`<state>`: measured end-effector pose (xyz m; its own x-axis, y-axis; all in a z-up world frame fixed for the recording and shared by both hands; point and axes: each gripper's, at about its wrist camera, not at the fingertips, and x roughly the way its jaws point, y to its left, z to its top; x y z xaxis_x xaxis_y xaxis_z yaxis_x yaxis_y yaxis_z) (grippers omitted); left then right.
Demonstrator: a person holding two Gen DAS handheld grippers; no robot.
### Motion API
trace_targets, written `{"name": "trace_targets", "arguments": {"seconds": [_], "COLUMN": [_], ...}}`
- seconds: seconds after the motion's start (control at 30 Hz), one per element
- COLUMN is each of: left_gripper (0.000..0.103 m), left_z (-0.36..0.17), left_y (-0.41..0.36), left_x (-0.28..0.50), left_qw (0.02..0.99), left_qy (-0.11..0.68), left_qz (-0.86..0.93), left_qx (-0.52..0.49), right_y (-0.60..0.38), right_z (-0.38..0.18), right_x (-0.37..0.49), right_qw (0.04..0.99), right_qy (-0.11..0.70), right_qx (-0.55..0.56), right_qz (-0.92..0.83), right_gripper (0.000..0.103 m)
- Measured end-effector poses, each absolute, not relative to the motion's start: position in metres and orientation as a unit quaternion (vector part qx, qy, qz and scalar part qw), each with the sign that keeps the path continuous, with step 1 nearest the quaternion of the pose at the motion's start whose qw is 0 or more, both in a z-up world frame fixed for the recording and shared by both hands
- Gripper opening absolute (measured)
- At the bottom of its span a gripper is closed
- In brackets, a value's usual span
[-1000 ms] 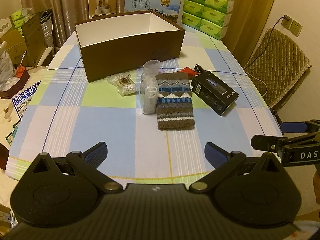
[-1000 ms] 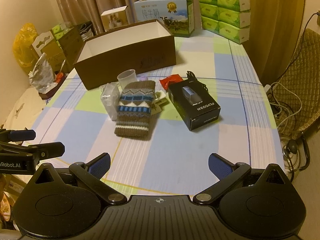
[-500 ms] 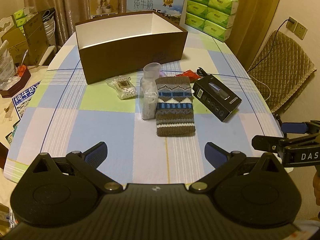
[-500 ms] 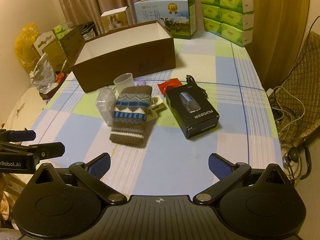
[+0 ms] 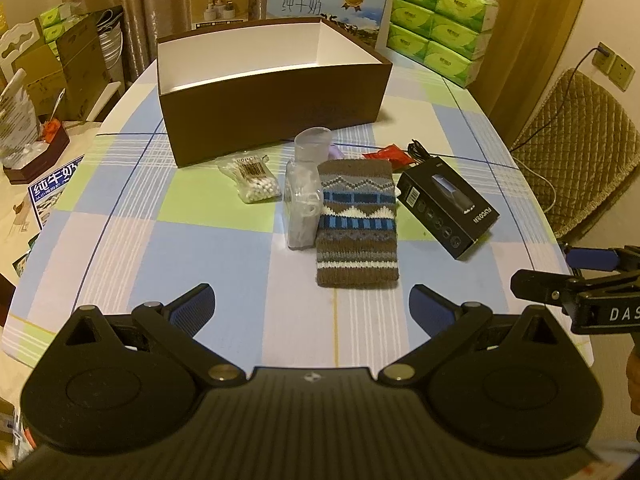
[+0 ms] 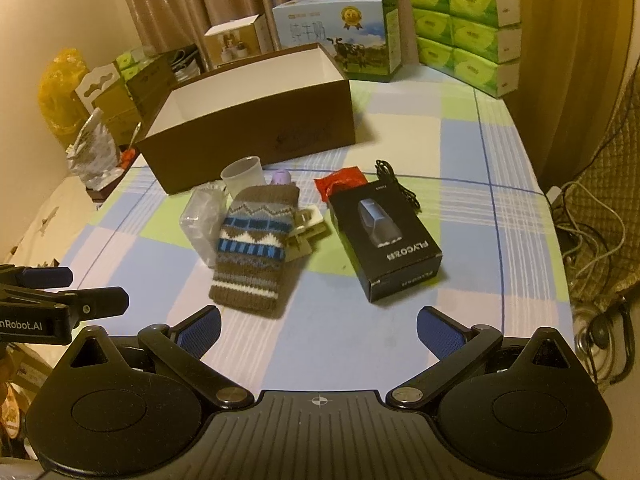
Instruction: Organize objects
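both claws empty, spread wide: left gripper (image 5: 310, 304), right gripper (image 6: 318, 326) hover at the near table edge. knit pouch (image 5: 357, 224), black box (image 6: 386, 238), swab bag (image 5: 252, 180) lie loose before the empty brown box (image 5: 276, 96), likely their destination.

Left gripper (image 5: 312, 306): jaws spread wide, blue-padded fingers (image 5: 192, 304) angled outward, nothing between them, held level and pointing forward. Right gripper (image 6: 318, 326): same pose, jaws wide apart, blue pads (image 6: 438, 332) bare, nothing gripped. Each unit shows at the edge of the other's view, so the two sit side by side, apart and not touching. A sliver of hand (image 5: 634, 380) shows beneath the right unit, at the frame edge.
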<state>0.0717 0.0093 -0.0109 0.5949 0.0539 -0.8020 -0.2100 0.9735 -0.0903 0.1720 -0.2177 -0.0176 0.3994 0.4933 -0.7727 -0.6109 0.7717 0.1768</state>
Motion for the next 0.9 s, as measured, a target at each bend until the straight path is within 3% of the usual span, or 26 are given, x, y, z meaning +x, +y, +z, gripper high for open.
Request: {"name": "trace_targets", "arguments": {"seconds": [0.9], "left_gripper": [0.102], "left_z": [-0.044], "left_y": [0.031], "left_x": [0.112], "left_qw": [0.856], "left_qy": [0.479], "left_qz": [0.148], "left_qx": [-0.125], "right_y": [-0.193], "right_z": [-0.077], "right_x": [0.273], "right_qw": [0.827], "right_qy": [0.418], "right_qx": [-0.115], "right_qz": [0.358], "right_gripper": [0.101]}}
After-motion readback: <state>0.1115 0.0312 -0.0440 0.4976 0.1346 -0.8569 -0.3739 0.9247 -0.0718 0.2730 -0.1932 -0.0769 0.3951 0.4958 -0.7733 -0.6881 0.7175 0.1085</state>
